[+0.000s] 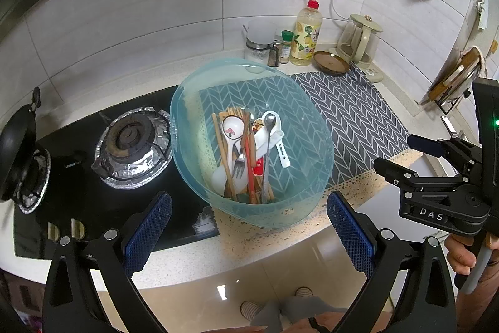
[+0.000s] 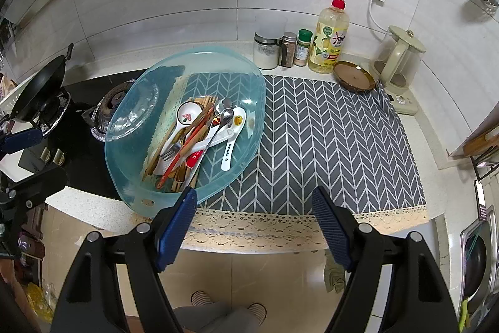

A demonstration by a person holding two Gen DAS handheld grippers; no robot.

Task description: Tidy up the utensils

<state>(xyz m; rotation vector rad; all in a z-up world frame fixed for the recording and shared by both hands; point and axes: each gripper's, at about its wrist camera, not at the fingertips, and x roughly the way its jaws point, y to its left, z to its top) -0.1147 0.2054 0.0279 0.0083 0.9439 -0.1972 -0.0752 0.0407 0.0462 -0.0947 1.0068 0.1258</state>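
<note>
**A:** Starting at the left, what was there?

**B:** A black pan (image 2: 40,83) on the far burner, then the foil-ringed burner (image 1: 132,142) beside it. Neither mattered to the job. The left gripper (image 1: 249,227) hung over the counter's front edge, its blue pads spread wide with nothing between them.

**A:** And the utensils?

**B:** All heaped in the clear blue tub (image 1: 312,145), which sat half on the stove's edge, half on the left end of the grey chevron mat (image 2: 327,139). Inside I made out wooden chopsticks (image 2: 162,145), a white spoon with a mushroom print (image 2: 186,117), a fork (image 2: 170,152), a long metal spoon (image 2: 215,133) and a white spoon with lettering on its handle (image 2: 229,150), all crossing one another.

**A:** The right gripper (image 2: 254,217)?

**B:** Also spread, empty, poised above the mat's lace border, just right of the tub's near rim.

**A:** So which step?

**B:** The very start, I judged: nothing sorted, nothing lifted. The bare stretch of mat to the right looked like the place to lay things out.

**A:** What did the next move call for?

**B:** Probably reaching into the tub and pinching one piece lying on top, likely the lettered spoon, without dragging the tangle along.
</note>
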